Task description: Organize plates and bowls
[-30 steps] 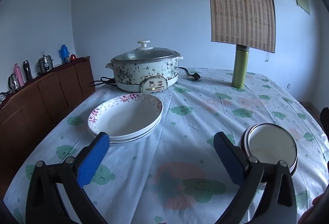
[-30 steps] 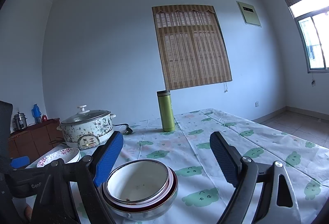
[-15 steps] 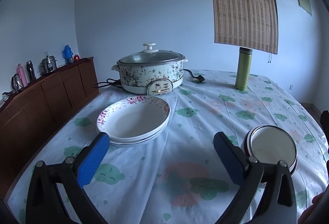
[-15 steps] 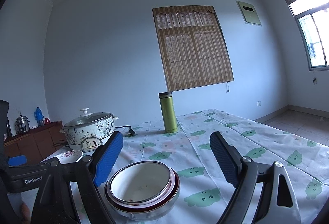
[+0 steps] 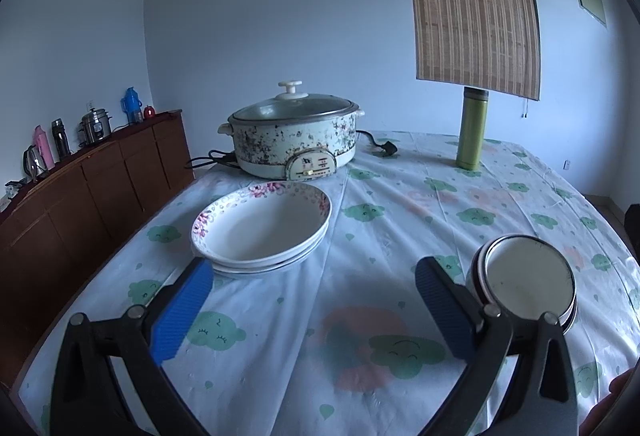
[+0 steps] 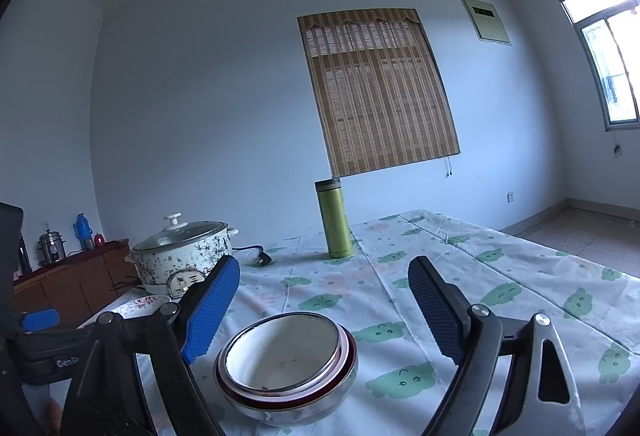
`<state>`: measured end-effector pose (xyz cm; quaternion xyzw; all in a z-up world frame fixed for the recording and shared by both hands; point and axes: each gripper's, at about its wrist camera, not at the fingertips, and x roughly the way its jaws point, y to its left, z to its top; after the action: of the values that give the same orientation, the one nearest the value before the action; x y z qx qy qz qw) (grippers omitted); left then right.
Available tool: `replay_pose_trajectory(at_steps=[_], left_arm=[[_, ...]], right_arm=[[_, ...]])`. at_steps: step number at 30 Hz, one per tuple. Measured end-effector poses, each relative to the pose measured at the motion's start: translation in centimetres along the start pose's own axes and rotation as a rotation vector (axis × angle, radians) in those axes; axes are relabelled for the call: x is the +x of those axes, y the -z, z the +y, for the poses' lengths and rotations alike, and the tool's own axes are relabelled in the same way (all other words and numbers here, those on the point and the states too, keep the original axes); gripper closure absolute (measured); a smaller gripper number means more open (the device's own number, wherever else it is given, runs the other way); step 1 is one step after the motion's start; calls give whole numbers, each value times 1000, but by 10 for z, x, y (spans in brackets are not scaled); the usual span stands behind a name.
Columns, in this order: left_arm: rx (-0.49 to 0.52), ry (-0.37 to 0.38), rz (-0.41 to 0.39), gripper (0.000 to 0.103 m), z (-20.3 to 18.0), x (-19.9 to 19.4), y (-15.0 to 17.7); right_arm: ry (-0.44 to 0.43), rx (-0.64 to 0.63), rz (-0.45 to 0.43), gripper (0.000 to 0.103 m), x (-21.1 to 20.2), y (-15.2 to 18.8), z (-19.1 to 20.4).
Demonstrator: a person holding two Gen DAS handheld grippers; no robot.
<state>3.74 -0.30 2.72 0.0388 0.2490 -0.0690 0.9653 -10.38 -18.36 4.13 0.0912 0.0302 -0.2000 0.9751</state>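
Observation:
A stack of white floral-rimmed plates (image 5: pixel 262 232) lies on the table left of centre, just beyond my left gripper's left fingertip. A stack of nested metal bowls (image 5: pixel 528 280) sits at the right; it also shows in the right wrist view (image 6: pixel 286 360), low between the fingers. My left gripper (image 5: pixel 314 300) is open and empty above the tablecloth between the plates and the bowls. My right gripper (image 6: pixel 324 308) is open and empty, held just behind and above the bowls. Part of the plates (image 6: pixel 140 306) shows at the left in the right wrist view.
An electric cooking pot (image 5: pixel 294 139) with a glass lid and a cord stands behind the plates. A green flask (image 5: pixel 472 129) stands at the back right. A wooden sideboard (image 5: pixel 92 187) with bottles runs along the left wall. The tablecloth (image 5: pixel 400 220) has green prints.
Both grippers have drawn back and risen a little from the table. The plates and bowls look slightly farther off. Nothing was grasped or moved.

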Motion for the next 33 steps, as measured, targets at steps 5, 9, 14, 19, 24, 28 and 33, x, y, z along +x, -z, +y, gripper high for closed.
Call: replay_pose_trajectory(at_steps=[5,9,14,19,24,28,33], left_arm=[[2,5,14,0,0,2,7],[11,-1,24,0,-1,6,9],[7,0,22,0,-1,6,9],[5,2,15,0,-1,5,8],[9,4,20,0,-2,6,9],[8,7,24,0,-2,6,9],[63,63,38,0,-17,8,6]], right_arm=[[-19,-13,-2,15,-4,0,5],[-21,-23,13,15,-1,3,8],[-17,-19,24,15,2,4,7],[-21,-33,7,15,0,4,9],[-18,-29,6,15,-1,4,8],[-15,-20,16,15,1,4,6],[-43,64,154,15,26,1,-13]])
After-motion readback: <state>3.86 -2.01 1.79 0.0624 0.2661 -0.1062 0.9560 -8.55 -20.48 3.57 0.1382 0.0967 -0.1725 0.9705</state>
